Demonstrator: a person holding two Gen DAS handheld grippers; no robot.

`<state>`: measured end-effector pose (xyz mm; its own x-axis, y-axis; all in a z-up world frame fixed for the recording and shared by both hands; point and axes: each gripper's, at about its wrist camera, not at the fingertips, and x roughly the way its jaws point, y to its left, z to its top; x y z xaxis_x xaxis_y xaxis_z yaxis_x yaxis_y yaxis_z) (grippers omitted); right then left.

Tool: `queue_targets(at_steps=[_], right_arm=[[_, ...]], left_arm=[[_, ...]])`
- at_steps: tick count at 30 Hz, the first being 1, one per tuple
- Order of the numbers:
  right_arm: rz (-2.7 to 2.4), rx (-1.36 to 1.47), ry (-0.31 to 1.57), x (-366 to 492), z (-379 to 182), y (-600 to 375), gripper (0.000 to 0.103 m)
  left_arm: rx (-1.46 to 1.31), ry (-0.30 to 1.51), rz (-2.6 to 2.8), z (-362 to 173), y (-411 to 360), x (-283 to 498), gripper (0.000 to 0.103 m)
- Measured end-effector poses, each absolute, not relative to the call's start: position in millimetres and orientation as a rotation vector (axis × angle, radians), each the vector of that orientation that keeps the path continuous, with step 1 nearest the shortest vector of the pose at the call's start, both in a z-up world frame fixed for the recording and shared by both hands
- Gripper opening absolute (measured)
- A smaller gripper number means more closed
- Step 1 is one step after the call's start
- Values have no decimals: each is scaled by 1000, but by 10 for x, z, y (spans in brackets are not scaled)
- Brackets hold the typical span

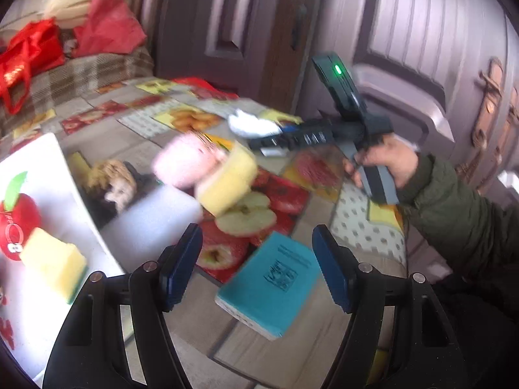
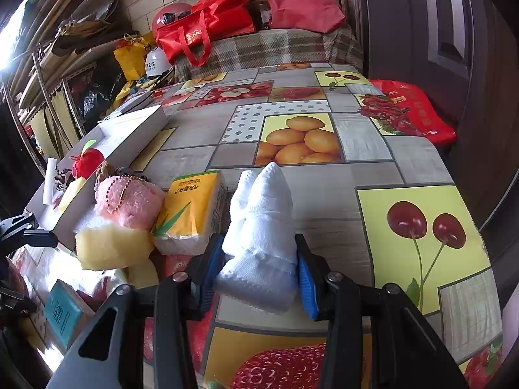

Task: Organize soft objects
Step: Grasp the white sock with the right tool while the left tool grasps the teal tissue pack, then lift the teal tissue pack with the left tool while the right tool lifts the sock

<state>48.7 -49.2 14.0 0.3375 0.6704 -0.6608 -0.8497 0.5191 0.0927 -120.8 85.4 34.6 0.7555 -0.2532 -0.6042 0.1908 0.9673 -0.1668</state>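
Observation:
My right gripper [image 2: 259, 275] is shut on a white rolled sock [image 2: 262, 227], held just above the fruit-print tablecloth [image 2: 324, 175]; the sock also shows in the left wrist view [image 1: 249, 123]. My left gripper [image 1: 258, 265] is open and empty above a teal tissue pack [image 1: 272, 282]. A white box [image 1: 58, 201] at left holds a red apple plush [image 1: 16, 220] and a yellow sponge [image 1: 52, 259]. A pink plush [image 2: 129, 201], a yellow sponge [image 2: 110, 246] and a yellow tissue pack [image 2: 191, 207] lie beside the box.
A small doll with blond hair [image 1: 113, 181] lies by the box. Red bags [image 2: 204, 29] sit on a plaid-covered surface beyond the table. A red cushion [image 2: 412, 107] is at the table's far right edge. Doors [image 1: 405, 32] stand behind.

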Motion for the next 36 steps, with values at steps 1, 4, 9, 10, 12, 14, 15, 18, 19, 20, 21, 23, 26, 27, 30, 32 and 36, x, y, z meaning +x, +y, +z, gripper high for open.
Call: queue_targets(at_steps=[1,4,9,10,12,14,15,18,19,20,21,23,26,27,30,32,36], right_arm=[[1008,-289,709,490,140,-491,43],[1011,-282,718,519,130,-489,43],[1005,-265,705,505,147,-506,43],[1002,-264,699,498,154,-508,43],[995,-265,686,481,166,-512,43],[989,-262,674,469,176,-522,43],[987,-261,669,466,182,-528,43],[970,-255,647,448,203,-548,43],[960,-250,633,437,221,-559,43],[946,-243,604,413,251,-586,43],[941,-236,576,381,284,-609,43],[942,-226,497,271,360,-663,43],[954,-214,409,100,435,-699,43],[962,-203,401,75,449,-695,43],[984,-188,367,-50,477,-655,43],[998,-174,345,-135,494,-628,43],[1017,-143,305,-320,519,-604,43]], left_arm=[[-58,698,-253,327,798,-1208,70],[31,740,-243,282,634,-1195,70],[74,831,-185,130,547,-1080,70],[87,859,-170,77,521,-1039,70],[96,873,-165,51,504,-1023,70],[84,872,-163,40,529,-1033,63],[81,866,-161,37,539,-1039,51],[96,820,-136,92,530,-1111,51],[105,782,-131,137,521,-1171,51],[110,743,-128,186,519,-1231,51],[110,697,-116,238,530,-1307,51],[93,615,-74,329,594,-1437,51],[98,516,41,414,725,-1618,51],[116,499,89,419,766,-1652,51],[110,447,182,450,915,-1777,51],[82,412,237,473,1045,-1880,51],[11,359,327,492,1347,-2026,51]])
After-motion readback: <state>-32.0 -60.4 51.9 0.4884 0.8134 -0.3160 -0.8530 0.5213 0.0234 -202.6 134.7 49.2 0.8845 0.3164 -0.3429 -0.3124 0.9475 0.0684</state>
